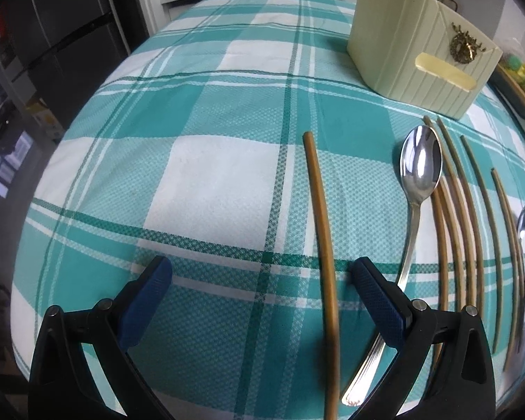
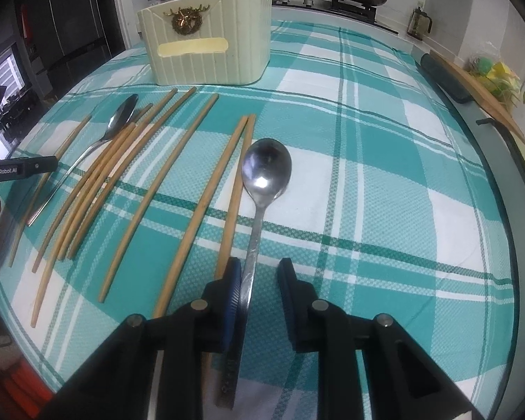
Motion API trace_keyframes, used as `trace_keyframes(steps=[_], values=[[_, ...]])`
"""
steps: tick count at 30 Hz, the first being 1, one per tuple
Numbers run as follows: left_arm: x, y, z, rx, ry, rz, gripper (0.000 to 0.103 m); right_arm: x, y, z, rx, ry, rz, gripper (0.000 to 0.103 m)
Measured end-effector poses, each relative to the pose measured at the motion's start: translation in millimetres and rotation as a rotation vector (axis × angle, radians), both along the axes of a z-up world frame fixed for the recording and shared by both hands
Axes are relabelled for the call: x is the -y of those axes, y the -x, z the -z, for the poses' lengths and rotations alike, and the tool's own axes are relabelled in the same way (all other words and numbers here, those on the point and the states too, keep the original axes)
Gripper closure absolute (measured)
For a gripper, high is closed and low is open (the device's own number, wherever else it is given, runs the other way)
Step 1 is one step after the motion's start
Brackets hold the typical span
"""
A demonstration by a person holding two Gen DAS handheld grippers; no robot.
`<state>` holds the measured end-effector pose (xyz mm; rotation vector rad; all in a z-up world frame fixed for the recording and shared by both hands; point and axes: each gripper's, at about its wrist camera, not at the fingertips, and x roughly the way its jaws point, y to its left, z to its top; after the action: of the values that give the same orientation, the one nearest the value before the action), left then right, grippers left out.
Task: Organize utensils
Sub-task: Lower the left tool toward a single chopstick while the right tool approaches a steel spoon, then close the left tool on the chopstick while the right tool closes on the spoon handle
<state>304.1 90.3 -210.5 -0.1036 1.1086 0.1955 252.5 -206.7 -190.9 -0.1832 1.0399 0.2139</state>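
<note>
1. Bottom centre, right-wrist view: right gripper (image 2: 259, 265) straddling handle of dull spoon (image 2: 266, 168). Jaws released, not clamped. Handle against the picture-left pad, clear gap to the other.
2. Spoon long axis: in line with the fingers. Bowl up-frame at centre, handle end passing under the gripper toward the bottom edge. Flat on checked tablecloth (image 2: 385, 192).
3. Just left of it in frame: chopstick pair (image 2: 234, 182), near parallel, one stick running behind the picture-left finger. Probable risk: pinched together with the handle.
4. Bottom of left-wrist view: left gripper (image 1: 262, 264) spread wide, gripping nothing. Lone chopstick (image 1: 320, 227) lengthwise between the fingers, closer to the picture-right one. Shiny spoon (image 1: 421, 164) with its handle slipping beneath that same finger.
5. Remaining chopsticks (image 2: 122, 175) fanned across left half of right-wrist view.
6. Cream holder (image 2: 210, 52) upper left there, beyond the utensil tips.
7. Judgement: right hand nearer a grasp. Needs only the last bit of closing, then lift and carry up-left to holder.
</note>
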Motion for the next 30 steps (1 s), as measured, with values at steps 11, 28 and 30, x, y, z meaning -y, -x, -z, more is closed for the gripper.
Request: trace_keyframes(steps=[11,28,30], values=[[-16.4,-4.9,1.4,-0.027,-0.01,0.052,0.0,5.9,-8.9,-1.4,-0.053,0.005,-0.017,0.08],[-7.6,-49.3,-5.4,-0.087,0.028,0.154,0.031,-12.0,-68.0,4.3,0.04,-0.035,-0.013,0.067],[-7.9,-50.5,-4.9,-0.089,0.031,0.156,0.031,-14.4,-67.4,4.5,0.046,-0.042,-0.012,0.058]])
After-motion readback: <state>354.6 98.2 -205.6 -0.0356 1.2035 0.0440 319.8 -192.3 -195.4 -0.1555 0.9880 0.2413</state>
